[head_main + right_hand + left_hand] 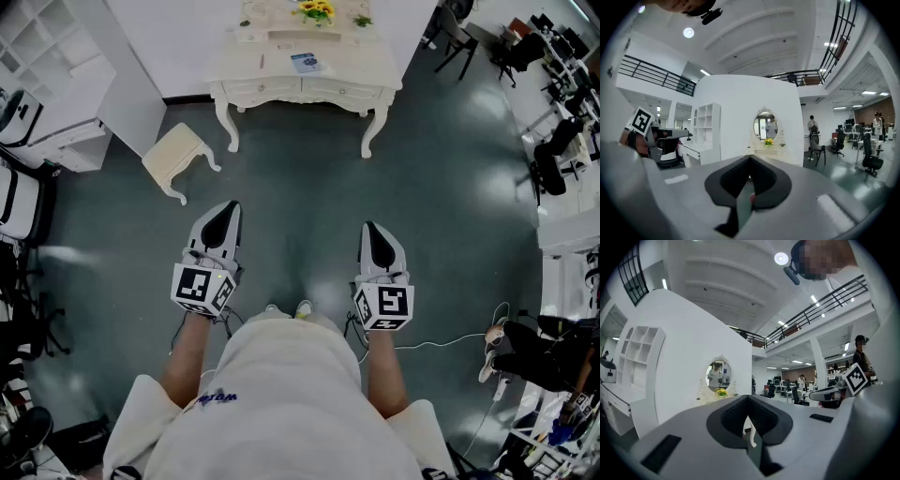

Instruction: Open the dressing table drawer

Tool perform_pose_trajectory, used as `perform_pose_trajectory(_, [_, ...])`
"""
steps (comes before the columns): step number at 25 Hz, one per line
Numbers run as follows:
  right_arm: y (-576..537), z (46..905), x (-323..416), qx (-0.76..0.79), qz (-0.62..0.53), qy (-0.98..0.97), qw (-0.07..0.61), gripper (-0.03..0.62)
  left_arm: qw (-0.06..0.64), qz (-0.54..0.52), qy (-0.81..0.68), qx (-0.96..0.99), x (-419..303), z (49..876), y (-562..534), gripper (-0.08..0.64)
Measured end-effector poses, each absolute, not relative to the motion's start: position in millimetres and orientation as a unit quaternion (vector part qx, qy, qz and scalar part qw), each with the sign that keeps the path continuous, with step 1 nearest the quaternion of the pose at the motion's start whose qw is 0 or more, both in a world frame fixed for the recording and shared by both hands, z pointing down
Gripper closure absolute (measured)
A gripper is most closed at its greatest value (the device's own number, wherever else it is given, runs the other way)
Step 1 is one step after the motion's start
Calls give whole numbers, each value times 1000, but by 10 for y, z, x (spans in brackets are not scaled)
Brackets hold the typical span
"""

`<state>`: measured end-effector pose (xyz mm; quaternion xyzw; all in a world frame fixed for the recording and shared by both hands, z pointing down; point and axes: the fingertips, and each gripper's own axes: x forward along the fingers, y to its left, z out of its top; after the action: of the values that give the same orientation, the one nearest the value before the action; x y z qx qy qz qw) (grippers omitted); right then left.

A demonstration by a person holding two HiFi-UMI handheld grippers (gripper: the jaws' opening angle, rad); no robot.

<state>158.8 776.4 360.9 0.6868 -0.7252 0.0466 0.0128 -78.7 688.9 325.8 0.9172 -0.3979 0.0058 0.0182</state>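
A cream dressing table (305, 89) with curved legs stands against the far wall, its two drawers (302, 91) closed in its front. An oval mirror (765, 125) and yellow flowers (315, 10) sit on top. My left gripper (222, 222) and right gripper (374, 240) are held level side by side, well short of the table, over the grey floor. Both have their jaws shut with nothing between them. In the left gripper view the table's mirror (718, 374) shows far ahead above the closed jaws.
A cream stool (176, 157) stands left of the table. White shelving (56, 56) fills the far left. Black office chairs (553, 150) and desks line the right side. A white cable (450, 339) runs on the floor at my right. People stand in the background.
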Motion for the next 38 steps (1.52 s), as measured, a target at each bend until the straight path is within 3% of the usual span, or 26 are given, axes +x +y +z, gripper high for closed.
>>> perform_pose_trajectory(6, [8022,3657,1050,670,53,-740,21,581,23,21,-384,923,-872,3335,7377,552])
perform_pose_trajectory(10, [8234,3713,719,667,62,-740,56,581,48,22,-375,925,-1348,3476,7644,552])
perform_pose_trajectory(15, [8356,3738,791,681,72,-725,70,581,19,30,-430,902,-2084,3532,7610,552])
perform_pose_trajectory(18, [8394,3749,820,686,80,-721,61,581,33,11,-438,898,-2164,3479,7622,552])
perform_pose_trajectory(21, [8390,3730,707,684,76,-723,58,581,0,2,-436,900,-2092,3372,7687,552])
perform_pose_trajectory(22, [8383,3699,655,684,71,-723,57,581,-17,-2,-430,903,-2053,3306,7719,539])
perform_pose_trajectory(24, [8381,3633,546,682,60,-727,53,581,-41,3,-416,909,-1992,3232,7780,444])
perform_pose_trajectory(29, [8472,3658,437,674,56,-735,40,580,-40,31,-403,914,-1986,3359,7880,416])
perform_pose_trajectory(30, [8503,3692,431,669,62,-740,37,574,-44,40,-399,915,-1959,3386,7895,396])
perform_pose_trajectory(32, [8571,3786,453,662,77,-745,36,483,-49,47,-393,917,-1891,3423,7903,374])
perform_pose_trajectory(36, [8704,3977,440,658,103,-745,41,444,-28,41,-420,906,-2092,3541,7918,353])
perform_pose_trajectory(38, [8674,3986,418,655,101,-747,44,406,-28,36,-446,894,-2239,3527,7865,309])
